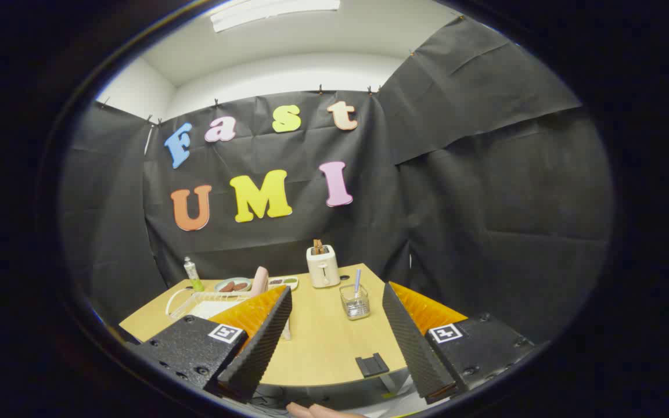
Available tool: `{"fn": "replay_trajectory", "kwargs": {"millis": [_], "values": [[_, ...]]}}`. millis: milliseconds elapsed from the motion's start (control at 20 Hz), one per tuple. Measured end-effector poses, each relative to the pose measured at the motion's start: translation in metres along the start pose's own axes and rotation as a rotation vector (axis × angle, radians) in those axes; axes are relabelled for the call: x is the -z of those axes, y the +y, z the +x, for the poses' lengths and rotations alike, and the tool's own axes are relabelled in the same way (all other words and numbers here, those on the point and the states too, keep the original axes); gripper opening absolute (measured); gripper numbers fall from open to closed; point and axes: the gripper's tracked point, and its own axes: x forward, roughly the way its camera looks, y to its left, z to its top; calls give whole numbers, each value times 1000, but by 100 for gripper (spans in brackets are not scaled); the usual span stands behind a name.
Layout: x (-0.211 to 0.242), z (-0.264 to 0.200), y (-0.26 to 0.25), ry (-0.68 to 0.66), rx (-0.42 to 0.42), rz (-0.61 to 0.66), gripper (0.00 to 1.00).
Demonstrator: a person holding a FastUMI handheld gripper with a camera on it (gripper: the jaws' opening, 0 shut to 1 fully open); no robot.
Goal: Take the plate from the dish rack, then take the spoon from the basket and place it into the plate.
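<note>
The hand-held gripper point(334, 337) hangs released over the near edge of the bench point(323, 342), fingers wide apart and grasping nothing. Beyond the right finger stands the clear basket point(355, 302) with the spoon point(357, 281) upright in it. Beyond the left finger, the white dish rack point(195, 301) holds the pink plate point(260, 281) on edge.

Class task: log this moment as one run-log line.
tool: open, holding nothing | plate: upright in dish rack | spoon: in basket | stage: approach
</note>
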Motion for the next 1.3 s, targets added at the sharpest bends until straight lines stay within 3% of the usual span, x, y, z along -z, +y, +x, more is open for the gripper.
{"fn": "replay_trajectory", "kwargs": {"millis": [700, 1000, 1300], "values": [[4, 5, 16, 31, -30, -28, 100], [-2, 58, 35, 104, -40, -65, 100], [-13, 138, 84, 299, -79, -91, 100]]}}
